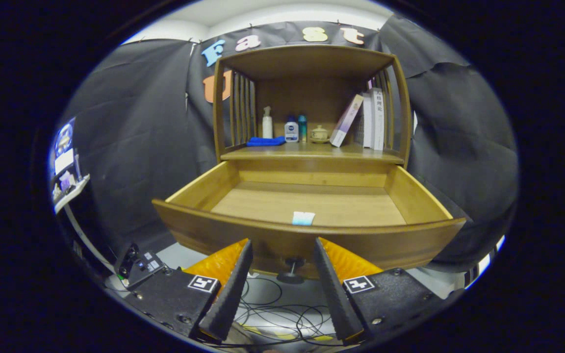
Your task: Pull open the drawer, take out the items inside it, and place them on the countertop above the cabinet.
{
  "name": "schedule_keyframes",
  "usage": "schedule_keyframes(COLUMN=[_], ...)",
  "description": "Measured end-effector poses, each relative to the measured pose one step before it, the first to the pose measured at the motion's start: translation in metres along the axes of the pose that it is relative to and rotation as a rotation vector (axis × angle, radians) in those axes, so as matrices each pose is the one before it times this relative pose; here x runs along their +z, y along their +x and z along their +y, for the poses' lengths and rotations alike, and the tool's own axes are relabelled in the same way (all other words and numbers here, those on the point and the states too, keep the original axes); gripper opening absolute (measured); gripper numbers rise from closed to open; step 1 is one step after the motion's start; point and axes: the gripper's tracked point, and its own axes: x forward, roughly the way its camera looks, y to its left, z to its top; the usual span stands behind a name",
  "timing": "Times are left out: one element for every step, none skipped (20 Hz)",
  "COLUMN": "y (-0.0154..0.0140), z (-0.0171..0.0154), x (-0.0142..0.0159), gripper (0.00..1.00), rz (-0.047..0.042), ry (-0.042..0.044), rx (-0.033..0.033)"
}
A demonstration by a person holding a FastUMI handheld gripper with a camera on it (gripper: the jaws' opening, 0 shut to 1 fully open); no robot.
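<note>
**Ana:** Wooden and warm-toned, the drawer (307, 206) hangs pulled well out of the cabinet, and the claw (282, 262) sits just short of its front panel, fingers spread apart with nothing between them but air and the knob (292, 264) below the panel.

**Ben:** So the opening part looks done. What's left inside?

**Ana:** One small pale item (303, 218), white with a light blue end, lying flat on the drawer floor right against the inside of the front panel, just beyond the fingers. It could be a little tube or sachet; it's too small to tell.

**Ben:** How does she reckon it'll handle?

**Ana:** Light, by the look of it, and probably soft enough to squash, so a gentle pinch should do. The awkward bit is that it lies flat and tucked against the panel, so the claw would likely have to come over the rim and down, closing across the narrow width.

**Ben:** And slippery?

**Ana:** Possibly, if it's smooth plastic; a grip near the middle seems safest.

**Ben:** Where does it go?

**Ana:** Up on the worktop (312, 153) above the drawer, where a blue cloth (266, 141), some bottles (285, 126), a small lidded pot (319, 133) and leaning books (366, 120) already stand. There's bare wood along the front edge.
</note>
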Motion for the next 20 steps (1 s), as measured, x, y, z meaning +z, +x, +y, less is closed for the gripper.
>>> schedule_keyframes(y=[0.00436, 0.00546, 0.00497, 0.00715, 0.00794, 0.00866, 0.00681, 0.01011, 0.00803, 0.00825, 0.00689, 0.00587, 0.00710, 0.00755, 0.00732, 0.00612, 0.00637, 0.00699, 0.00719, 0.00571], z=[-0.00261, -0.00102, -0.00069, 0.00128, 0.00017, 0.00055, 0.00029, -0.00041, -0.00155, -0.00492, -0.00398, -0.00531, -0.00282, -0.00238, -0.00113, -0.00125, -0.00163, -0.00103, -0.00021, -0.00140], x=[0.00806, 0.00912, 0.00650, 0.00637, 0.00405, 0.00075, -0.00141, -0.00150, 0.00108, -0.00026, -0.00006, 0.00102, 0.00012, 0.00145, 0.00060, 0.00068, -0.00056, -0.00044, -0.00230, -0.00261], gripper=[0.81, 0.81, 0.81, 0.82, 0.84, 0.85, 0.85, 0.86, 0.87, 0.87, 0.87, 0.87, 0.87, 0.87, 0.87, 0.86, 0.87, 0.87, 0.87, 0.87], rz=[0.01111, 0.00805, 0.01918, 0.02025, 0.03090, 0.04297, 0.05573, 0.04776, 0.03984, 0.03884, 0.03920, 0.03415, 0.03335, 0.03348, 0.03259, 0.03653, 0.03967, 0.03764, 0.04322, 0.04149], ry=[0.00898, 0.00788, -0.00288, -0.00732, -0.00178, 0.00118, 0.01127, 0.00387, 0.00848, 0.00319, 0.00153, 0.00076, 0.00003, 0.00834, 0.00878, 0.01229, 0.00698, 0.00996, 0.00506, 0.01152], rx=[0.00127, 0.00574, 0.00587, 0.02110, 0.01319, 0.02581, 0.01096, 0.01810, 0.00175, -0.00780, -0.01414, -0.01439, -0.01050, -0.00925, 0.00013, -0.00205, -0.00330, -0.00539, -0.00134, -0.00386])
